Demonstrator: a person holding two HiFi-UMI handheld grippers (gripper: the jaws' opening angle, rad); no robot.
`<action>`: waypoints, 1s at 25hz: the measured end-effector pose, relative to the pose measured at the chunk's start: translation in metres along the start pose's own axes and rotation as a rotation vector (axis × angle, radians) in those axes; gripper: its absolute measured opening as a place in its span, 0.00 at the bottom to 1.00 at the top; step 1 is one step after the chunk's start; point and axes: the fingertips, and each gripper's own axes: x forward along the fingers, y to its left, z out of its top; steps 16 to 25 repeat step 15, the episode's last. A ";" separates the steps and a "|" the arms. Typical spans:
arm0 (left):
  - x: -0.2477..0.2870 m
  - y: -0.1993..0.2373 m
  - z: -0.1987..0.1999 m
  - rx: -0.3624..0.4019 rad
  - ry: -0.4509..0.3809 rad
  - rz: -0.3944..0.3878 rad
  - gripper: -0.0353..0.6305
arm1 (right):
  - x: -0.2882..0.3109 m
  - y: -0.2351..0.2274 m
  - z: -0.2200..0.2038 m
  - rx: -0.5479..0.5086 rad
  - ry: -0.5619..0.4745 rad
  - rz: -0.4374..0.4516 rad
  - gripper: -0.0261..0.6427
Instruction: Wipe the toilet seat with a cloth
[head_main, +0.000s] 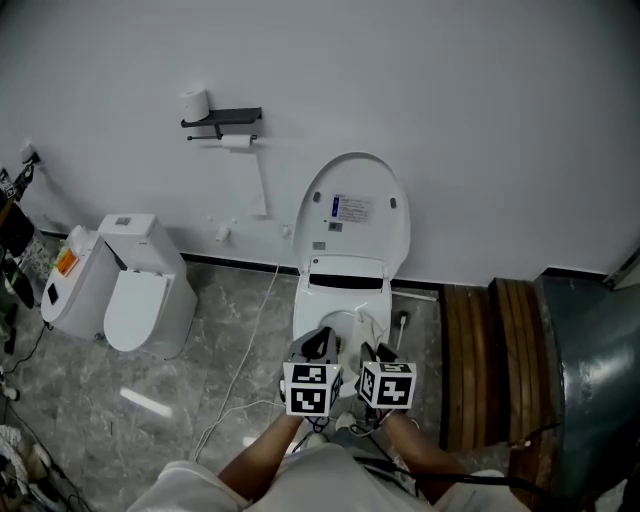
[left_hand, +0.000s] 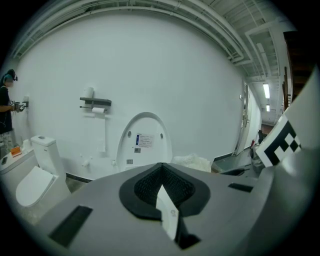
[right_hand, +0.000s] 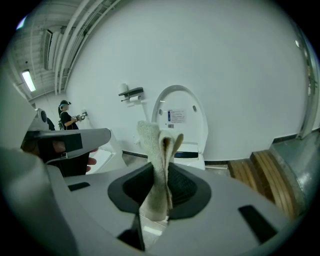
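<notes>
Right gripper (right_hand: 159, 202) pinches folded cloth (right_hand: 160, 150), centre frame; left gripper (left_hand: 162, 187) jaws pressed together. Toilet (head_main: 345, 300) beyond at centre, lid (head_main: 352, 205) raised.

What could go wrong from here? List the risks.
1. The right gripper pinches the cloth by a narrow fold, its free end standing loose above the jaws; pressing on the toilet seat may pull it out.
2. The shut left gripper hangs close beside it and may knock it.
3. A white cable trails over the floor left of the toilet; feet could snag it.
</notes>
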 end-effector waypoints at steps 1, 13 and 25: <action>0.001 -0.001 0.000 0.000 0.000 -0.001 0.07 | 0.000 -0.001 0.000 0.002 0.000 -0.001 0.17; 0.011 0.003 0.000 -0.007 0.010 0.011 0.07 | 0.003 -0.007 0.005 0.013 0.000 0.000 0.17; 0.012 0.003 -0.002 -0.008 0.016 0.012 0.07 | 0.004 -0.010 0.003 0.020 0.006 -0.001 0.17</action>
